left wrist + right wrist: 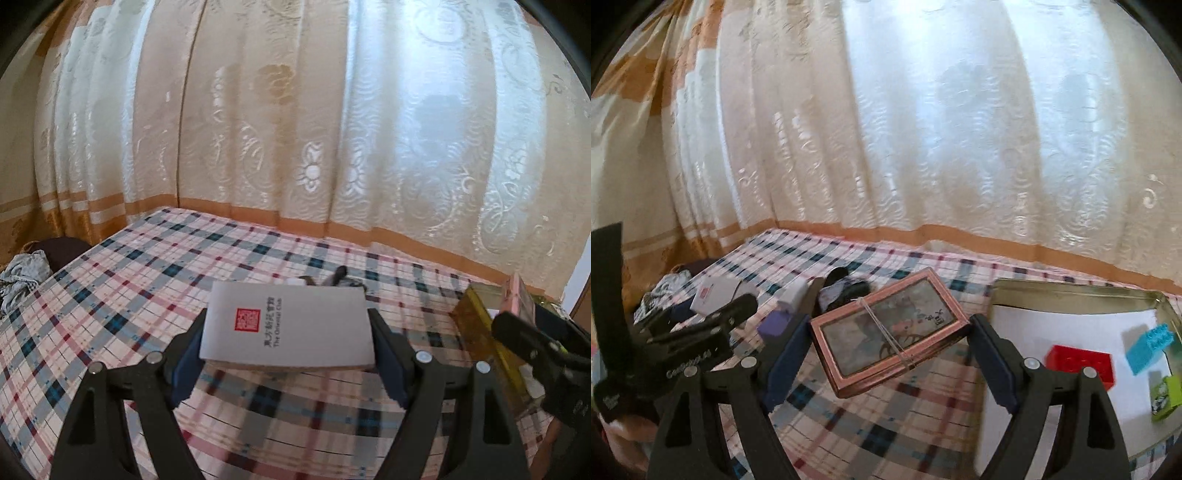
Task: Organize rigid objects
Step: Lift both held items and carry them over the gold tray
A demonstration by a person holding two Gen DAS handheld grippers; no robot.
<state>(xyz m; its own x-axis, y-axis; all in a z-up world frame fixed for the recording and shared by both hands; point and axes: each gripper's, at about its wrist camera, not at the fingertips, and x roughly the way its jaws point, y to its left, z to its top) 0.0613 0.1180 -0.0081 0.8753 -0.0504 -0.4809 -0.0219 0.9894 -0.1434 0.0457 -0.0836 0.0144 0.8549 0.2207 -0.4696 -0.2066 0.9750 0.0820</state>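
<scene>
**Both grippers carrying boxes toward the tin**

The left gripper [288, 354] is holding a white box [288, 325] with a red seal between its wide-spread pads, lifted above the plaid bedspread [110, 295]. The right gripper [886, 354] is clamping a pink-framed box [886, 332] bound with a rubber band, also off the cloth. The open metal tin [1071, 291], just right of it, is already holding red, blue and green blocks. Judging by this, the placing step is underway; next is lowering the framed box over the tin's near rim onto the bare white floor left of the red block [1078, 363]. The curtain [923, 147] is closing off the far edge
</scene>
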